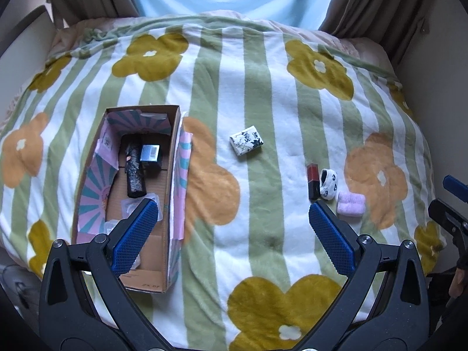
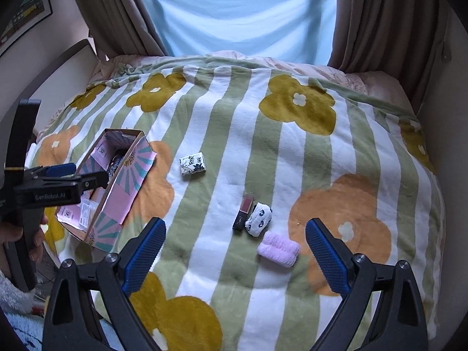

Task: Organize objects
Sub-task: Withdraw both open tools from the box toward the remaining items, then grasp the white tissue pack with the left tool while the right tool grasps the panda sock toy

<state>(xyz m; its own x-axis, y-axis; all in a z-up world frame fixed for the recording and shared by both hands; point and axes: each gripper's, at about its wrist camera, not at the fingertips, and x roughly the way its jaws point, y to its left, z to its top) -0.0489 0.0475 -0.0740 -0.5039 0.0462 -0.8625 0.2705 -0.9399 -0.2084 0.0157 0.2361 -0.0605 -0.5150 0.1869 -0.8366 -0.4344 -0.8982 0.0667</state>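
An open cardboard box lined with pink and teal paper lies on the bed at left; it holds a black roll and a small dark box. A white floral packet lies mid-bed. A red-and-black lipstick, a white patterned sock bundle and a lilac cloth roll lie together at right. My left gripper is open and empty, its left finger over the box. My right gripper is open and empty, near the lilac roll.
The flowered, green-striped blanket covers the bed. Curtains and a bright window stand behind it. A wall edges the bed at right. The left gripper body shows at left in the right wrist view.
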